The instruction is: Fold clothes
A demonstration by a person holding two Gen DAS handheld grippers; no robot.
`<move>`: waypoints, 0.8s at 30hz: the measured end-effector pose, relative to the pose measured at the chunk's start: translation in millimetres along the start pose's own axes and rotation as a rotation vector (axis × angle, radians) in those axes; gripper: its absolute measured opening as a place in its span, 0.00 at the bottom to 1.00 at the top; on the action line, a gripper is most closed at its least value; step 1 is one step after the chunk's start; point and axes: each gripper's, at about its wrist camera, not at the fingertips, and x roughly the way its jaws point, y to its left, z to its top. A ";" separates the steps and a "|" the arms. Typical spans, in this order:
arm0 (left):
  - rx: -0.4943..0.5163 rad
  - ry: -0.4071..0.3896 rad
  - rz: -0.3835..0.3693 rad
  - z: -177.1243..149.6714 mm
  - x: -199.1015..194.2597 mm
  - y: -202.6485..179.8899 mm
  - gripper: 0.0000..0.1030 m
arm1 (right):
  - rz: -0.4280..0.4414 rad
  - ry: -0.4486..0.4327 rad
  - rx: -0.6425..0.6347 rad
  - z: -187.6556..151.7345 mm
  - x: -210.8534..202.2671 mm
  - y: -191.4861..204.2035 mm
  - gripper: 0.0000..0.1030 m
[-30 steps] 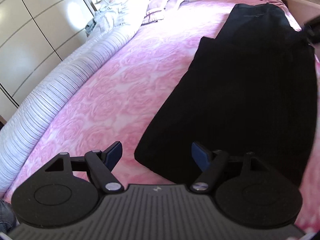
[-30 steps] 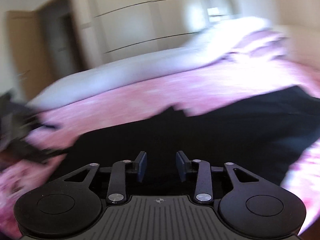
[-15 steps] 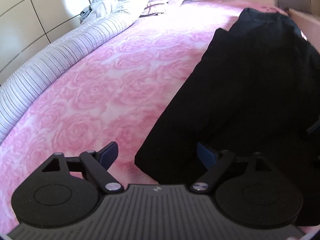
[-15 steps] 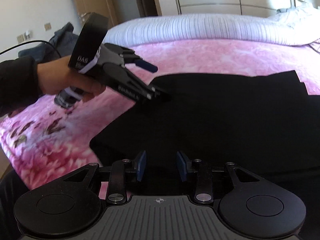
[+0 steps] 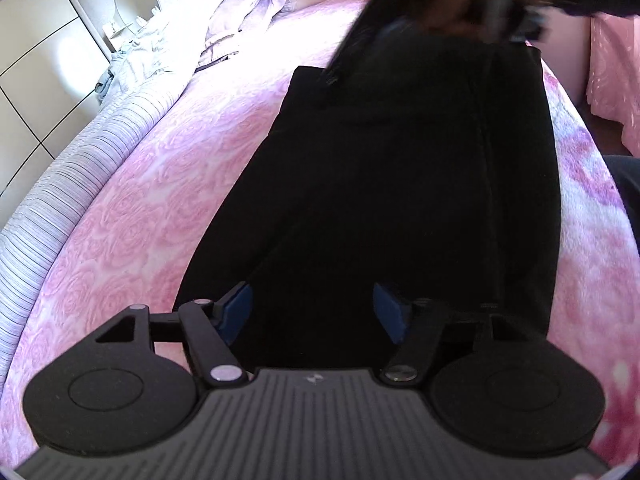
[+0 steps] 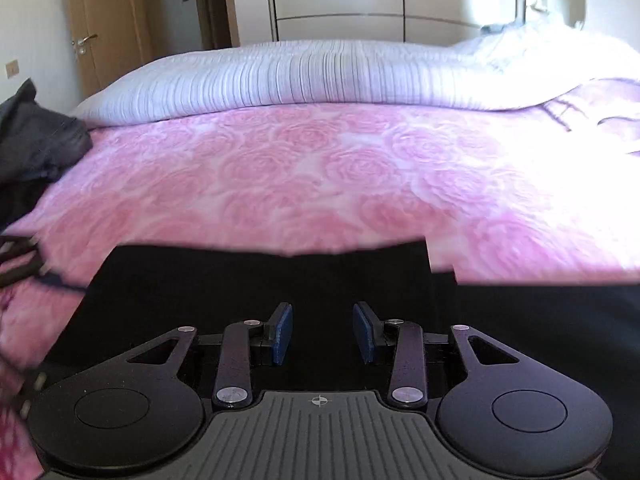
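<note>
Left wrist view: the black garment (image 5: 400,184) lies flat and lengthwise on the pink rose-patterned bedspread (image 5: 132,216), its near hem right under your left gripper (image 5: 312,308). The blue pads (image 5: 236,308) stand apart over the cloth; the jaws have just been closing in somewhat, but nothing is pinched between them, so the hand is released. At the far end of the garment, your right hand and its tool show only as a dark blur.

Right wrist view: your right gripper (image 6: 322,332) hovers over the garment's long edge (image 6: 280,280), which runs straight across the frame against the bedspread (image 6: 320,168). Its pads (image 6: 282,332) sit part-way apart with an empty gap between them, gripping nothing. A striped lilac duvet (image 6: 320,76) is rolled along the far side of the bed. A grey bundle of cloth (image 6: 36,136) sits at the left edge.
</note>
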 end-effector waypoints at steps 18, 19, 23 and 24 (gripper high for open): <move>-0.151 0.018 0.010 -21.4 -32.5 1.5 0.66 | -0.060 0.014 0.093 -60.1 -40.4 -5.8 0.31; -0.149 0.020 0.010 -20.5 -37.7 -1.3 0.66 | -0.058 0.002 0.120 -61.2 -47.9 -4.3 0.31; -0.134 0.028 0.046 -24.3 -51.3 -23.3 0.66 | -0.025 0.003 0.069 -74.0 -62.4 22.0 0.34; -0.133 0.027 0.059 -24.3 -53.6 -28.0 0.66 | -0.036 0.027 0.034 -79.1 -60.5 28.3 0.34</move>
